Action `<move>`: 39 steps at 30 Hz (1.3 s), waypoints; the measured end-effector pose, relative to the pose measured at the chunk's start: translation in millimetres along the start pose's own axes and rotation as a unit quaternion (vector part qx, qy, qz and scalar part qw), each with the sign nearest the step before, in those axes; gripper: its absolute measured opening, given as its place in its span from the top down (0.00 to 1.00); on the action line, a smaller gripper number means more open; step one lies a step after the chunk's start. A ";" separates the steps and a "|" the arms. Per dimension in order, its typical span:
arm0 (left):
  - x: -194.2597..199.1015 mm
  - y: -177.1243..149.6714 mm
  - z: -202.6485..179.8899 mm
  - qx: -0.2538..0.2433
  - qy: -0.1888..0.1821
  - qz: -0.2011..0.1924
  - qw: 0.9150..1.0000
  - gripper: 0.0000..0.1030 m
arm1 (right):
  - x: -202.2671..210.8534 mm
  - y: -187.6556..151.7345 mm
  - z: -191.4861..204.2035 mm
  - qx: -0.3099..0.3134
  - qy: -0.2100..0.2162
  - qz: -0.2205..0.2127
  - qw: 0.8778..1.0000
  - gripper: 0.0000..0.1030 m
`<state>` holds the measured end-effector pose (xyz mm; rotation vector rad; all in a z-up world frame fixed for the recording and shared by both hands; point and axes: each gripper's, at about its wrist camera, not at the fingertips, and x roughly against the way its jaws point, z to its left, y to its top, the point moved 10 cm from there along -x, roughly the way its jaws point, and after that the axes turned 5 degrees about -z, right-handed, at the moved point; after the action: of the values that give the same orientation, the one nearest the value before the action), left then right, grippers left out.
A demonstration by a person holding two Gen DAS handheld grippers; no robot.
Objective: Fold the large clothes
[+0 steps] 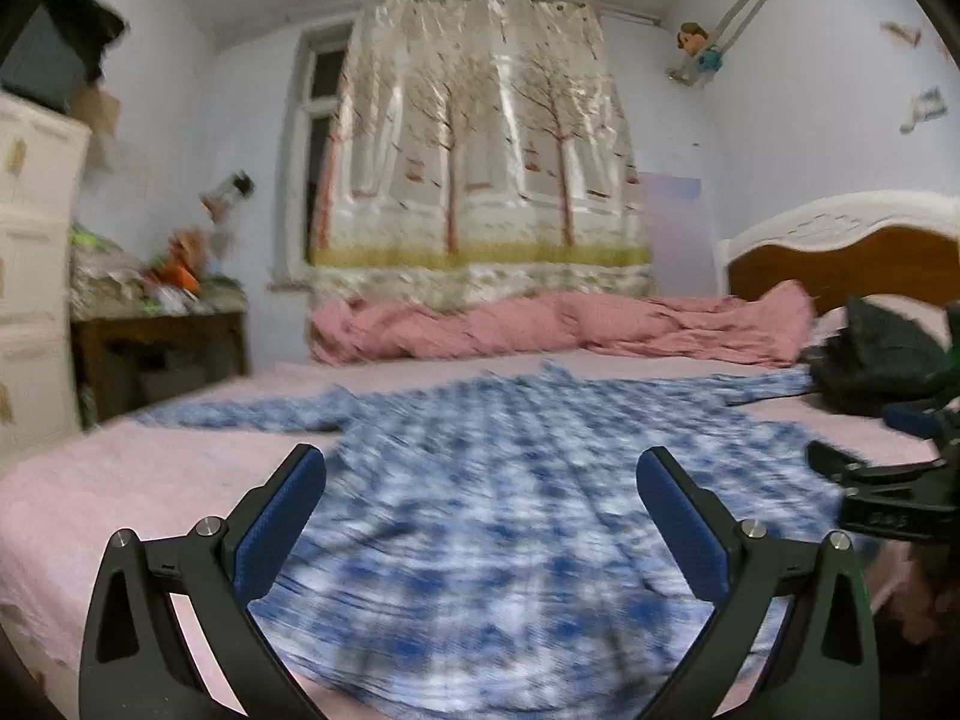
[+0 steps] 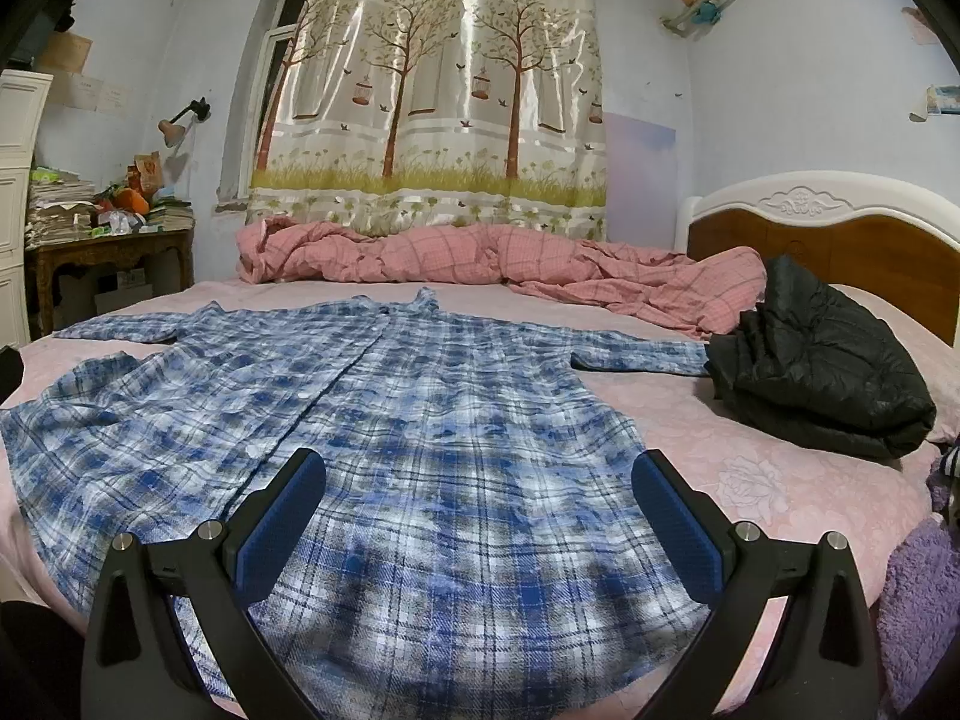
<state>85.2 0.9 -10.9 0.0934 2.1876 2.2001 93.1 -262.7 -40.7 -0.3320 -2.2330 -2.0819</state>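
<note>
A large blue and white plaid shirt [image 2: 384,420] lies spread flat on the pink bed [image 2: 720,438], collar toward the far side, both sleeves stretched out sideways. In the left wrist view the same shirt [image 1: 510,480] is blurred by motion. My left gripper [image 1: 480,480] hovers open above the shirt's hem, nothing between its blue pads. My right gripper [image 2: 477,480] is also open above the lower part of the shirt, empty. The right gripper's body shows at the right edge of the left wrist view [image 1: 888,492].
A black puffy jacket [image 2: 822,372] lies on the bed to the right, touching one sleeve end. A crumpled pink quilt [image 2: 510,270] runs along the far side below a tree-print curtain [image 2: 438,90]. A wooden headboard [image 2: 840,252] stands right, a cluttered side table [image 2: 108,240] left.
</note>
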 end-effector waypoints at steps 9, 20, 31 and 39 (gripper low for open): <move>34.6 26.3 4.1 -0.020 0.043 -0.020 0.999 0.00 | 30.8 16.5 12.3 -0.006 0.032 0.007 0.999 0.00; 54.1 13.4 42.1 0.009 0.052 0.012 0.999 0.00 | 66.0 20.7 24.5 -0.030 0.102 0.018 0.994 0.00; 43.0 -97.5 52.4 0.014 0.039 0.134 0.990 0.11 | 48.4 -73.8 -2.9 -0.104 0.146 0.138 0.974 0.17; 19.4 -120.4 36.7 0.071 -0.027 0.179 0.981 0.26 | 31.0 -111.0 8.8 -0.167 0.204 0.204 0.943 0.31</move>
<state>66.5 39.6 -130.8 0.5873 2.4562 2.1616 41.0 -257.0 -143.7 -0.3141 -1.4394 -2.0550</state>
